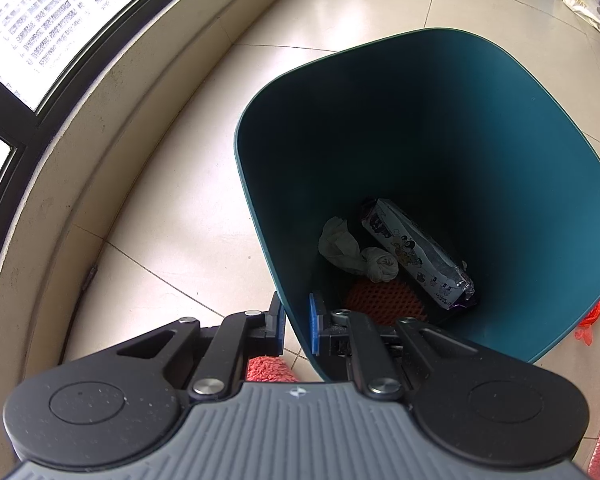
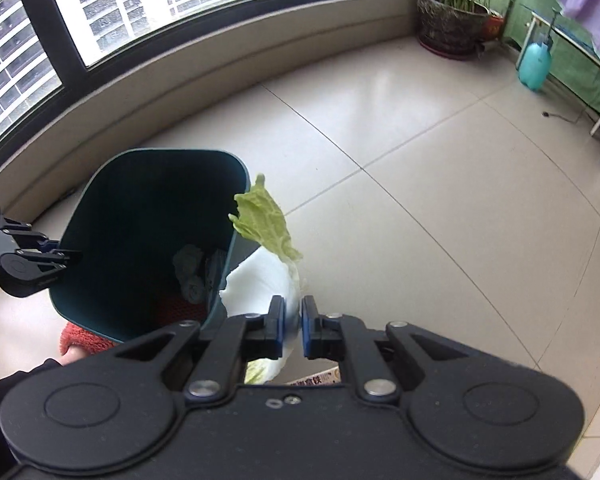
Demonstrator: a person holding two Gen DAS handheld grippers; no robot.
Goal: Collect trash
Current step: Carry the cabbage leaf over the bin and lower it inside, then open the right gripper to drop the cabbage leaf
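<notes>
Cabbage leaf beside bin rim, open floor rightward

light: bright day, thru window
glare: shiny floor
dark: inside bin
edges: bent, fisheye

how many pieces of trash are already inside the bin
3 visible: crumpled tissue at the bottom left, printed snack wrapper leaning right of it, orange foam net under them. More may be hidden.
</notes>
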